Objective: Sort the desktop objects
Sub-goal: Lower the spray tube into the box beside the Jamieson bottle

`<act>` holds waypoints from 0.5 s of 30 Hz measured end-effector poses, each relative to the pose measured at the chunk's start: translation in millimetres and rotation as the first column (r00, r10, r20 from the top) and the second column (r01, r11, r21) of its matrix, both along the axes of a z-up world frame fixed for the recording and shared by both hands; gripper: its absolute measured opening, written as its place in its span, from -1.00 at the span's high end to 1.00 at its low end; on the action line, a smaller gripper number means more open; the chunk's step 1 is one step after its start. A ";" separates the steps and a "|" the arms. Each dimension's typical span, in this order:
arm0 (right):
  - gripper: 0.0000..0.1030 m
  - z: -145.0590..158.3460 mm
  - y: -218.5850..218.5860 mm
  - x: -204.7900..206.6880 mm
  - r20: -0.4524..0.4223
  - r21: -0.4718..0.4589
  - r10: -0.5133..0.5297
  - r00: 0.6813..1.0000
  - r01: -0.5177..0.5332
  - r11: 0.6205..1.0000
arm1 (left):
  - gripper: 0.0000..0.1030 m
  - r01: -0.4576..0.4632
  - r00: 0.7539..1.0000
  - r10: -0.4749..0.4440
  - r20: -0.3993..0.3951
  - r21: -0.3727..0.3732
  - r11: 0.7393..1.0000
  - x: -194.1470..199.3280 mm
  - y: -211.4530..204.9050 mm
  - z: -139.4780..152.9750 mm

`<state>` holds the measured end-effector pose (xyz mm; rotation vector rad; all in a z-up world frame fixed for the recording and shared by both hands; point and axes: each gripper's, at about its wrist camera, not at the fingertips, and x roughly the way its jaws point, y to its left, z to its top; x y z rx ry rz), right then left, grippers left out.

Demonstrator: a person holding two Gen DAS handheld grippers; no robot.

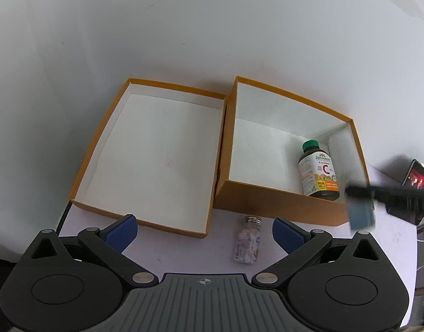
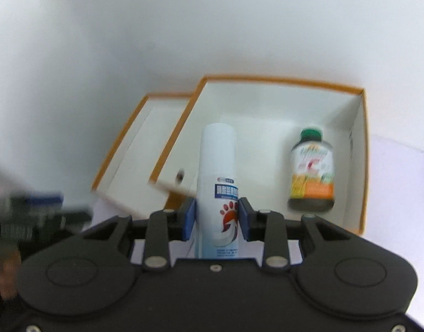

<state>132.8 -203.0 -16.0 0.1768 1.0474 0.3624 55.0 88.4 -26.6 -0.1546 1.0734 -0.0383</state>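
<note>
Right hand-held gripper [image 2: 217,218]: clamped on a white spray can [image 2: 218,188], blue pads [image 2: 190,218] pressing both its sides, can upright before the deep orange box [image 2: 362,166]. Inside that box: a green-capped vitamin bottle [image 1: 319,170], near the right wall. Left hand-held gripper [image 1: 205,232]: spread wide, nothing held, above a small pill bottle [image 1: 248,240] lying on the surface [image 1: 184,251]. Alongside: a shallow orange box [image 1: 101,144].

- I work at a plain white desktop [image 1: 392,238] pushed against a bare white wall [image 1: 184,27]; it looks like a home or office desk set up for recording.
- Two orange cardboard boxes [image 1: 81,160] sit side by side at the far edge.
- A vitamin bottle [image 1: 320,171] and a small pill bottle [image 1: 246,240] suggest household goods.
- At the right edge, a lit screen [image 1: 418,177] glows.
</note>
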 end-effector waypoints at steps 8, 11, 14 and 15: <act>0.38 -84.6 35.6 107.5 -0.218 -0.142 -0.124 0.968 0.094 0.985 | -1.00 -0.015 1.000 0.015 -0.016 0.009 1.000 0.8 16.7 -1.7; 0.38 -120.8 51.4 125.1 -0.305 -0.217 -0.149 0.941 0.083 0.973 | -1.00 -0.019 1.000 0.019 -0.016 0.019 1.000 1.8 22.0 -0.2; 0.38 -139.4 56.7 131.4 -0.342 -0.276 -0.181 0.922 0.085 0.957 | -1.00 -0.028 1.000 0.029 -0.013 0.031 0.999 4.2 28.6 1.3; 0.38 -141.2 55.7 131.8 -0.345 -0.284 -0.190 0.919 0.091 0.955 | -1.00 -0.033 0.999 0.034 -0.012 0.034 0.999 5.4 30.8 1.3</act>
